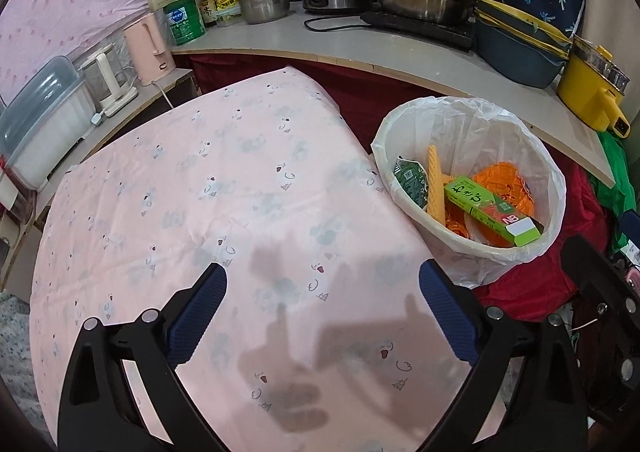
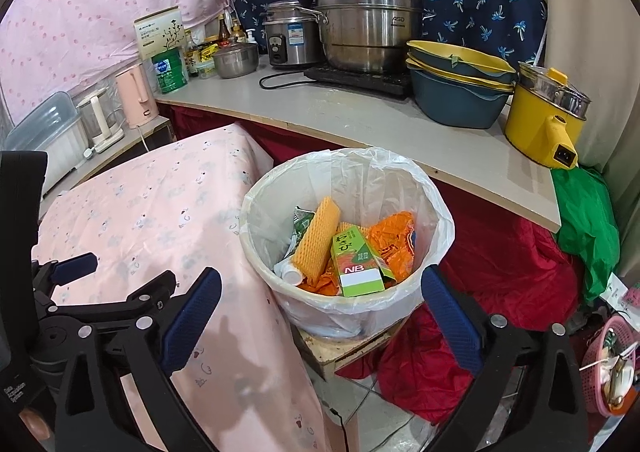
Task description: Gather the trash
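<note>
Blue-padded left tongs (image 1: 322,284) hang wide apart above the pink patterned tabletop (image 1: 224,188), gripping nothing. Right tongs (image 2: 320,288) I also see spread wide and empty, framing the lined trash bin (image 2: 404,304), which stands on a wooden block (image 2: 344,350) just beside the tabletop's edge. Inside the bin I can make out a green wasabi box (image 2: 356,264), a yellow foam net sleeve (image 2: 318,240), orange crumpled wrapping (image 2: 394,236) and a green packet (image 2: 300,226).
</note>
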